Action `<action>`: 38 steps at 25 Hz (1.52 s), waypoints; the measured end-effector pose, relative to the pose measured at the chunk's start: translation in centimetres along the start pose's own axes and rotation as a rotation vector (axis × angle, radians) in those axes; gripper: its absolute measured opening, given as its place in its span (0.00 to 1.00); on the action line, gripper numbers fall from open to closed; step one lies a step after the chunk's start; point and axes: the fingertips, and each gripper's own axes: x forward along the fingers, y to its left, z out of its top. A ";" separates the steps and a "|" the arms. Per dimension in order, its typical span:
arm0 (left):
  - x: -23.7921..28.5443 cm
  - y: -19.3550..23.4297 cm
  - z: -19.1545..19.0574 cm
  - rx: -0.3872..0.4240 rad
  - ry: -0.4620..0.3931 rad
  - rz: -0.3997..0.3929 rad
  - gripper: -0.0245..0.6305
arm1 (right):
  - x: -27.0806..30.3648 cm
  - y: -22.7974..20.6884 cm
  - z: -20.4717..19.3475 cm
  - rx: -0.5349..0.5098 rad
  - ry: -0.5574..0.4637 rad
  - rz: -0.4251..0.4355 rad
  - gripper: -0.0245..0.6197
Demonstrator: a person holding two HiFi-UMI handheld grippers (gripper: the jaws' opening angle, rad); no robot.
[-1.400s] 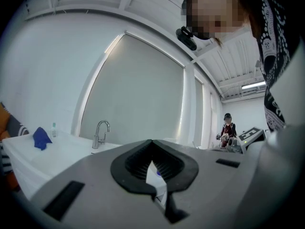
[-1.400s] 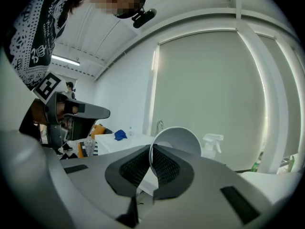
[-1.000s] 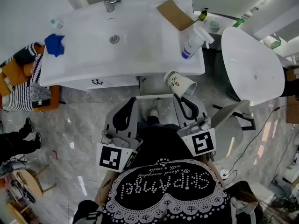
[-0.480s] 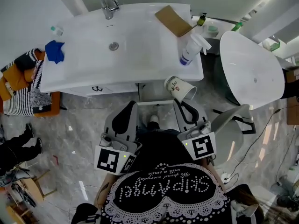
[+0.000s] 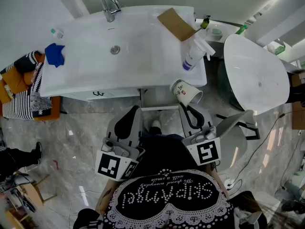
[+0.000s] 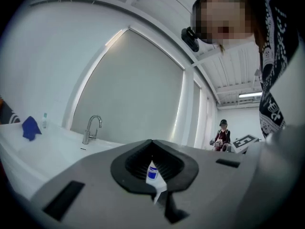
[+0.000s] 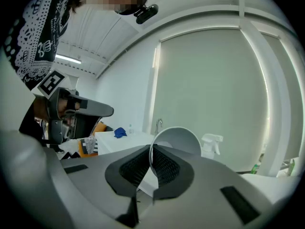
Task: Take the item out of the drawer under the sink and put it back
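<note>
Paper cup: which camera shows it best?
Head view: the whole paper cup shows, tilted, its rim pinched by the right gripper. The right gripper view shows only its rim and inside; the left gripper view misses it.

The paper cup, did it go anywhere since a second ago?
Hardly. The paper cup stays pinched by its rim in the right gripper, in front of the sink; nothing was grabbed or let go. The left gripper stays shut and empty. Only the bystander's legs at the left edge shifted further out.
</note>
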 end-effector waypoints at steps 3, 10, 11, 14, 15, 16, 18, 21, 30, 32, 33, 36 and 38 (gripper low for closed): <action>0.1 0.1 -0.2 0.007 0.004 0.001 0.04 | -0.2 -0.4 0.0 0.003 -0.003 -0.012 0.08; 0.5 0.1 -0.4 0.008 0.011 -0.009 0.04 | -0.5 -1.0 -0.2 0.005 0.002 -0.043 0.08; 0.5 -0.1 -0.5 0.007 0.014 -0.012 0.04 | -0.7 -1.0 -0.2 0.005 0.002 -0.048 0.08; 0.6 -0.4 -0.5 0.003 0.012 -0.011 0.04 | -0.9 -1.1 -0.2 0.000 0.000 -0.057 0.08; 0.6 -0.3 -0.3 -0.002 0.005 -0.006 0.04 | -0.9 -1.0 -0.2 -0.003 -0.001 -0.058 0.08; 0.6 -0.3 -0.1 -0.005 -0.001 -0.003 0.04 | -0.9 -1.0 -0.2 -0.005 -0.002 -0.060 0.08; 0.5 -0.1 0.0 -0.007 -0.005 0.001 0.04 | -0.8 -0.9 0.0 -0.008 -0.004 -0.061 0.08; 0.1 -0.1 0.0 -0.007 -0.009 0.007 0.04 | -0.7 -0.8 0.2 -0.011 -0.011 -0.063 0.08; -1.2 0.3 0.1 -0.007 -0.027 0.045 0.04 | 0.1 0.4 1.0 -0.040 -0.038 -0.016 0.08; -1.5 0.5 0.3 -0.005 -0.034 0.055 0.04 | 0.4 0.7 1.3 -0.048 -0.042 -0.006 0.08; -1.6 0.6 0.3 -0.005 -0.037 0.061 0.04 | 0.4 0.8 1.4 -0.051 -0.042 -0.002 0.08; -2.0 1.0 0.5 -0.006 -0.044 0.082 0.04 | 0.6 1.0 1.3 -0.065 -0.034 0.009 0.08; -2.2 1.1 0.5 -0.007 -0.048 0.093 0.04 | 0.6 1.1 1.1 -0.081 -0.027 0.014 0.08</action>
